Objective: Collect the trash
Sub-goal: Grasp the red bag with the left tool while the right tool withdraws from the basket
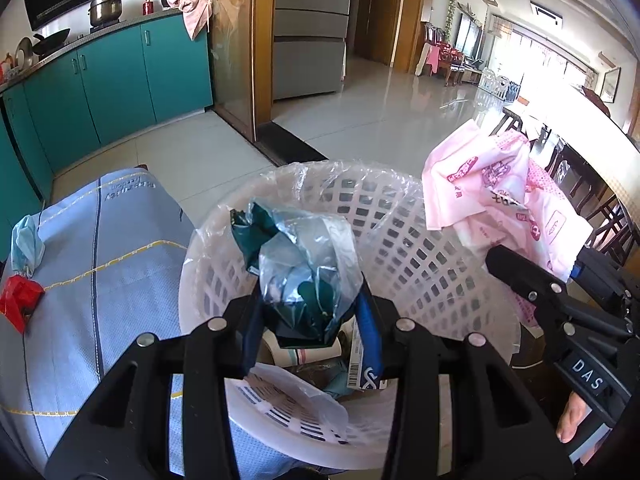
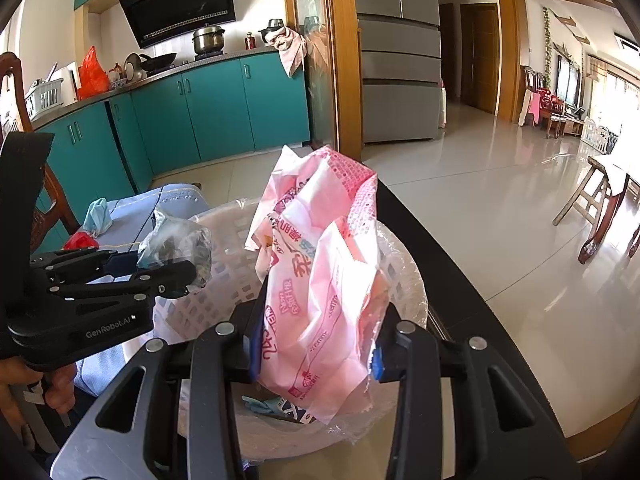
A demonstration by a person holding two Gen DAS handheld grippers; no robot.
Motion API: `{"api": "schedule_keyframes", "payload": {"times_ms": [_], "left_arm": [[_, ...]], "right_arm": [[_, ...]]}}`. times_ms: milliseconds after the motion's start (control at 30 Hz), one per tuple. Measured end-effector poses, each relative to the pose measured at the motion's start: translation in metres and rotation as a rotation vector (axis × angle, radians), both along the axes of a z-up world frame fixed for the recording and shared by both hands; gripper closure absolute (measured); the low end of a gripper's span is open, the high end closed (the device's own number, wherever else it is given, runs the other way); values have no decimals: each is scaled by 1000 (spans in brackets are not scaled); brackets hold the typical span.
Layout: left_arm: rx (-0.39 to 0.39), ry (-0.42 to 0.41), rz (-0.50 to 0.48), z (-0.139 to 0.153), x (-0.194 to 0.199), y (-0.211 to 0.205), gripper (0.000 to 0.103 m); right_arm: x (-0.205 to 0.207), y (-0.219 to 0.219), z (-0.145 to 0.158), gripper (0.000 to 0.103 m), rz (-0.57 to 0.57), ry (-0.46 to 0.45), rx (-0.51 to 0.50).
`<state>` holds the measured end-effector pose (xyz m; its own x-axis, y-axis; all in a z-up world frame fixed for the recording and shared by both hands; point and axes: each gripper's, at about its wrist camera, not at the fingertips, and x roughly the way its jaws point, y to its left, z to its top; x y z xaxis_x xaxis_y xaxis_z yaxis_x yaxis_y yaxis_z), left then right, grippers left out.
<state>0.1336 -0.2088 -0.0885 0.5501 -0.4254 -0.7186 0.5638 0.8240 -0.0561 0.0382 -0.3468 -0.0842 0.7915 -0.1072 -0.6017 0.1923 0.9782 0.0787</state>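
hovering over the white basket (image 1: 400,216), both grippers were loaded. left gripper (image 1: 310,312) was clamped on a clear bag (image 1: 304,256); right gripper (image 2: 316,344) on a pink wrapper (image 2: 320,280).

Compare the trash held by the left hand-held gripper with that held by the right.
The left hand-held gripper holds a crumpled clear bag with dark green contents; the right hand-held gripper holds a pink printed wrapper. The bag is compact and see-through, the wrapper larger and opaque. Both hang clamped above the white basket.
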Motion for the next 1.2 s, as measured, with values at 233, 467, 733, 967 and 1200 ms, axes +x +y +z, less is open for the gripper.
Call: {"api": "schedule_keyframes", "payload": {"times_ms": [233,467,733,967,1200], "left_arm": [[2,-72,31,5,-3,8,14],[33,-59,214,8,23,78,14],[129,-63,590,-3,91,218,11],[68,54,714,-34,164,282,6],[143,126,692,-56,174,292,51]], "right_arm": [[2,0,-2,64,-9,11,16],[21,21,-13,27,35,76,-2],[37,51,-2,21,94,38,-31],[71,101,9,19,182,30,-13],[125,166,27,15,305,-6,20]]}}
